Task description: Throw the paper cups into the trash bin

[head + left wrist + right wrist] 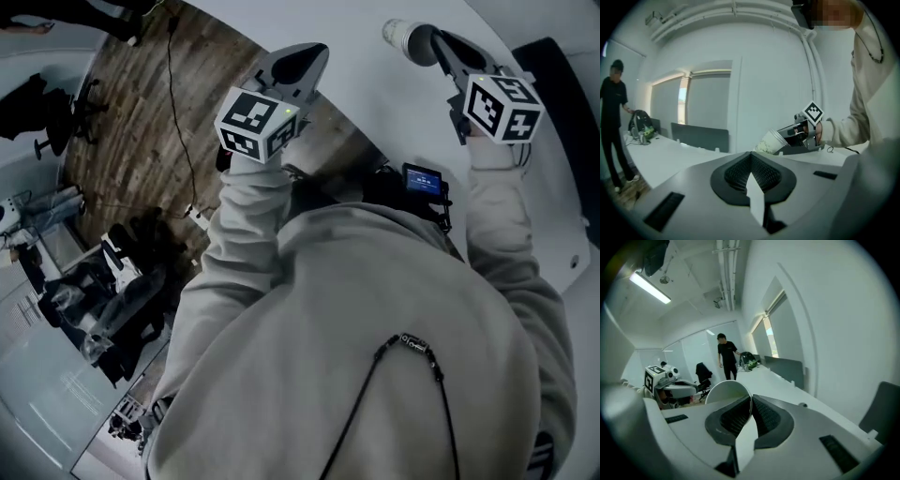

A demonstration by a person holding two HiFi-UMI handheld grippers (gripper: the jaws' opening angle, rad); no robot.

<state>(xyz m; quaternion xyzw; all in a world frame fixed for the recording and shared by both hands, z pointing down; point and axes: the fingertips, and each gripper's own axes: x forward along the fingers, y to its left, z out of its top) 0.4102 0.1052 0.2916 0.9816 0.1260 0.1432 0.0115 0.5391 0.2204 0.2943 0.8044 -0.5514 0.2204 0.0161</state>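
Note:
My right gripper (pixel 439 45) is shut on a white paper cup (pixel 405 37), held over the white table at the top right of the head view. In the right gripper view the cup's wall is pinched between the pads and its open mouth (pixel 725 391) faces the camera. The left gripper view shows the same cup (pixel 769 142) tilted in the right gripper (pixel 788 135). My left gripper (pixel 302 58) hangs over the table's near edge, shut with nothing between its pads (pixel 740 171). It also shows at the left of the right gripper view as the left gripper (pixel 677 391). No trash bin is in view.
A long white table (pixel 375 103) curves past a wooden floor (pixel 141 131). A person in black (pixel 726 357) stands at the table's far end beside a backpack (pixel 640 125). Dark dividers (pixel 701 136) line the table by the wall. Office chairs (pixel 66 112) stand on the floor.

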